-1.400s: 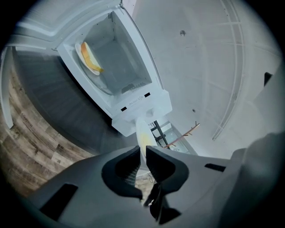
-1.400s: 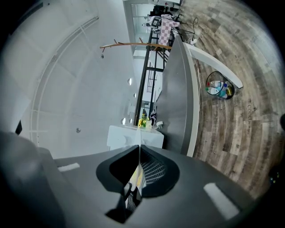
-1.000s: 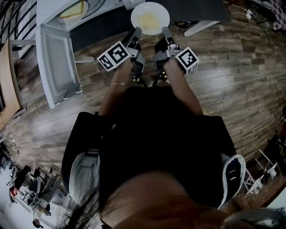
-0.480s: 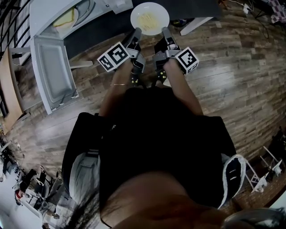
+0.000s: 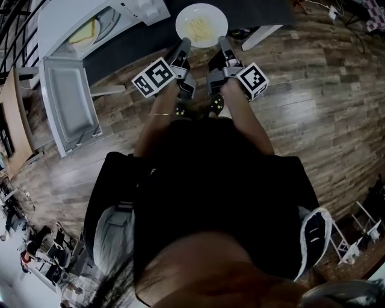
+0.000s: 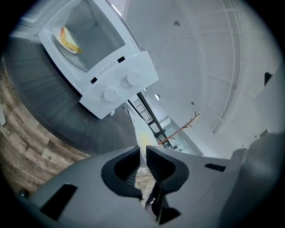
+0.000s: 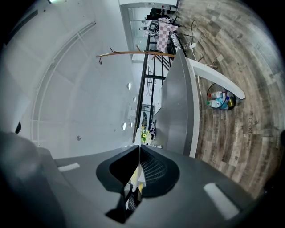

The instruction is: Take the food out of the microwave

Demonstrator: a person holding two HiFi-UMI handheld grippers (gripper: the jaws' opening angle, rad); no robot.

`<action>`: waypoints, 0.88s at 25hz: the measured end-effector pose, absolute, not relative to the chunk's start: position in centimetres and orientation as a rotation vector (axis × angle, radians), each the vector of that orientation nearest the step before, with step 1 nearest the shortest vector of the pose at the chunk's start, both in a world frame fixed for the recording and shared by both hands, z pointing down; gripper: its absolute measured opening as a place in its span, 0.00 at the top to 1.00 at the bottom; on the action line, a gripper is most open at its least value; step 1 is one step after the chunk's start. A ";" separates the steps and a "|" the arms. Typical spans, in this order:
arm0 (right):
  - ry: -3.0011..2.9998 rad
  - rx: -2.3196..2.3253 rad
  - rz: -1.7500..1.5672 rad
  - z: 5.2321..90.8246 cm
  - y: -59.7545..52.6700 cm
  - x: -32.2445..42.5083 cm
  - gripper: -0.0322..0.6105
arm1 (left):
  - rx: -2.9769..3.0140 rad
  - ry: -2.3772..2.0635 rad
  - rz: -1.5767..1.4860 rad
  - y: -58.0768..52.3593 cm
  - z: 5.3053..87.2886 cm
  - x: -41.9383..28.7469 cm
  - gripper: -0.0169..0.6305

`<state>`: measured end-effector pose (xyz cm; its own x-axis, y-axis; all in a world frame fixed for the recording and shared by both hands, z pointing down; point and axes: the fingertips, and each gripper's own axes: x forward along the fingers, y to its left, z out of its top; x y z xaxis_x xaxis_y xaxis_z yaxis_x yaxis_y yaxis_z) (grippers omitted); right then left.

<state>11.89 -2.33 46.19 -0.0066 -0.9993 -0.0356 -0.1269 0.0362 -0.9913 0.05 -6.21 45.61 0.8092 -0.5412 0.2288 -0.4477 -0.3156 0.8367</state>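
Left gripper (image 5: 183, 43) and right gripper (image 5: 222, 42) are each clamped on the near rim of the plate (image 5: 201, 24) of food, apparently to carry it level, well right of the open microwave (image 5: 63, 18), where a yellow item (image 5: 84, 33) sits inside.

Torso: wearing a black top (image 5: 210, 180)
Wrist: wearing a thin bracelet (image 5: 160, 113)
Left gripper (image 5: 184, 43), right gripper (image 5: 223, 42): carrying black-and-white marker cubes (image 5: 153, 76)

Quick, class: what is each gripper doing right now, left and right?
Left gripper: closed on the rim of the plate of food.
Right gripper: closed on the same plate's rim.
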 end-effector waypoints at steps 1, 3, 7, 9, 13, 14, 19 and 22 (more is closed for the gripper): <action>1.325 -1.268 -1.124 46.1 -2.4 12.2 0.94 | 1.963 -0.744 -0.114 -6.2 45.6 0.4 0.91; 1.329 -1.256 -1.126 46.0 -2.5 13.0 0.94 | 1.970 -0.753 -0.115 -6.2 45.4 1.1 0.91; 1.338 -1.240 -1.132 46.0 -2.7 14.5 0.94 | 1.967 -0.770 -0.120 -6.3 45.4 2.6 0.91; 1.337 -1.240 -1.135 46.2 -2.9 14.9 0.94 | 1.968 -0.779 -0.120 -6.4 45.6 3.0 0.91; 1.331 -1.233 -1.131 46.2 -3.1 15.3 0.94 | 1.961 -0.794 -0.129 -6.5 45.7 3.3 0.91; 1.332 -1.228 -1.134 46.2 -3.1 15.3 0.94 | 1.959 -0.798 -0.131 -6.5 45.6 3.3 0.91; 1.323 -1.217 -1.127 45.9 -2.8 16.4 0.94 | 1.967 -0.803 -0.131 -6.2 45.3 4.4 0.91; 1.315 -1.211 -1.124 45.4 -2.6 16.8 0.94 | 1.971 -0.805 -0.133 -6.0 44.9 4.8 0.90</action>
<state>16.75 -2.57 45.37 -0.0171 -0.9973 -0.0714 -0.0846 0.0726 -0.9938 4.80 -5.98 44.90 0.7756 -0.5875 0.2308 -0.4820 -0.3151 0.8175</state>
